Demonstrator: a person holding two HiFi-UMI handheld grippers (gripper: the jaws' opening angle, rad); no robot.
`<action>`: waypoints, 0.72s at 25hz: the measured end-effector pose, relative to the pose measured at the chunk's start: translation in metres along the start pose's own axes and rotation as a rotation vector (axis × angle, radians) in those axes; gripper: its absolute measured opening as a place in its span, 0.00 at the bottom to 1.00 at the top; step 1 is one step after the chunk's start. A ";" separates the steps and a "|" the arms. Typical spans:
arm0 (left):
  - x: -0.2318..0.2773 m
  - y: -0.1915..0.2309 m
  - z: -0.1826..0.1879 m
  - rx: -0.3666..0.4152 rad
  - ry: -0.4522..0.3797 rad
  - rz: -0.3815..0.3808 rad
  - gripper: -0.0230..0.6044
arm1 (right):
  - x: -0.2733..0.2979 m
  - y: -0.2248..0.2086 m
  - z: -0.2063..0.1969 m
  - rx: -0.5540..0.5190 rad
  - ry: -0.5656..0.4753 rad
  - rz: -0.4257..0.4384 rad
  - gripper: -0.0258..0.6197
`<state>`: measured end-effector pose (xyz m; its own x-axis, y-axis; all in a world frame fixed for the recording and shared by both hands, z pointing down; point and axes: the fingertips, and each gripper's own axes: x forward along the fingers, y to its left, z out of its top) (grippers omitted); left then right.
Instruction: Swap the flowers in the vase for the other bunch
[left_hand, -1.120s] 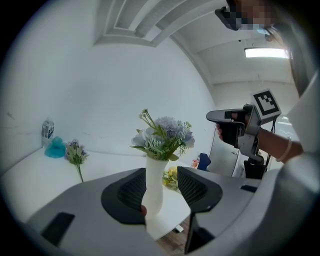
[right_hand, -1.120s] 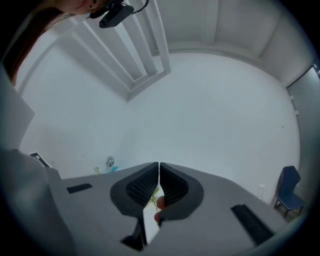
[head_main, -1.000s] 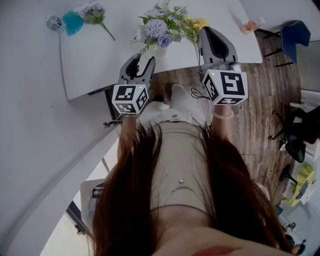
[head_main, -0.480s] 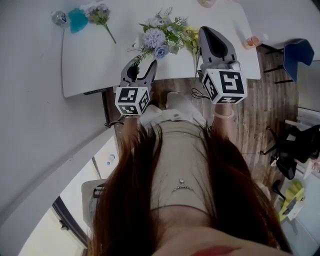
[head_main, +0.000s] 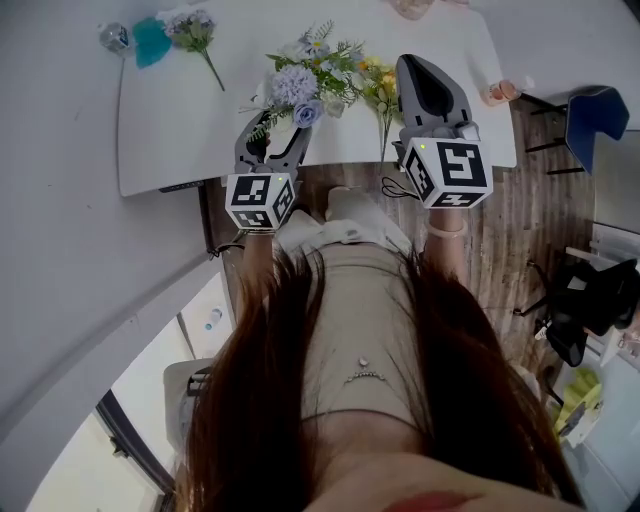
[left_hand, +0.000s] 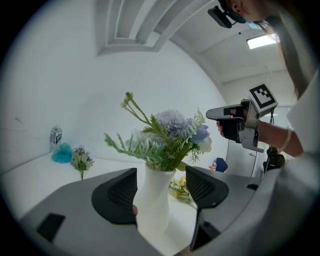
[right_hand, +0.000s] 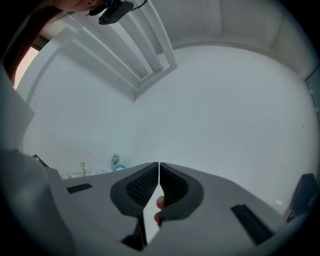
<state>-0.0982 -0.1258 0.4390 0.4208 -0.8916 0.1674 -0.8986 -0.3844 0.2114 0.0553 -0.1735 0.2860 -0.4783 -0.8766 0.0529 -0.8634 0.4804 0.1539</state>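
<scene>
Count on the table:
- Vases: 1. The white vase (left_hand: 152, 200) stands between the jaws of the left gripper (head_main: 274, 135).
- Flower bunches: 3.
  - The blue-lavender bunch (head_main: 300, 80) is in the vase.
  - The yellow bunch (head_main: 383, 85) lies just left of the right gripper (head_main: 418, 66).
  - The small purple bunch (head_main: 192, 28) is well left of the left gripper.
- Teal object (head_main: 150, 42): 1.
- Small bottle (head_main: 113, 38): 1.
- Grippers: 2.

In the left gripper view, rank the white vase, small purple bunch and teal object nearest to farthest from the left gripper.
1. White vase: between the jaws of the left gripper, which have just been opening.
2. Small purple bunch: on the table, to the left.
3. Teal object: farther left, behind the bunch.
</scene>
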 end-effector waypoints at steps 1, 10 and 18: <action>0.001 0.000 0.001 0.001 -0.003 0.001 0.50 | 0.000 -0.002 -0.001 0.000 0.001 -0.001 0.09; 0.015 0.001 0.008 -0.002 -0.034 0.002 0.56 | -0.004 -0.014 -0.006 -0.001 0.012 -0.020 0.09; 0.015 0.000 0.026 0.019 -0.100 -0.017 0.56 | -0.007 -0.018 -0.010 0.005 0.022 -0.043 0.09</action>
<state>-0.0945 -0.1456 0.4168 0.4225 -0.9039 0.0667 -0.8939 -0.4034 0.1954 0.0761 -0.1767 0.2924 -0.4367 -0.8970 0.0683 -0.8841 0.4419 0.1517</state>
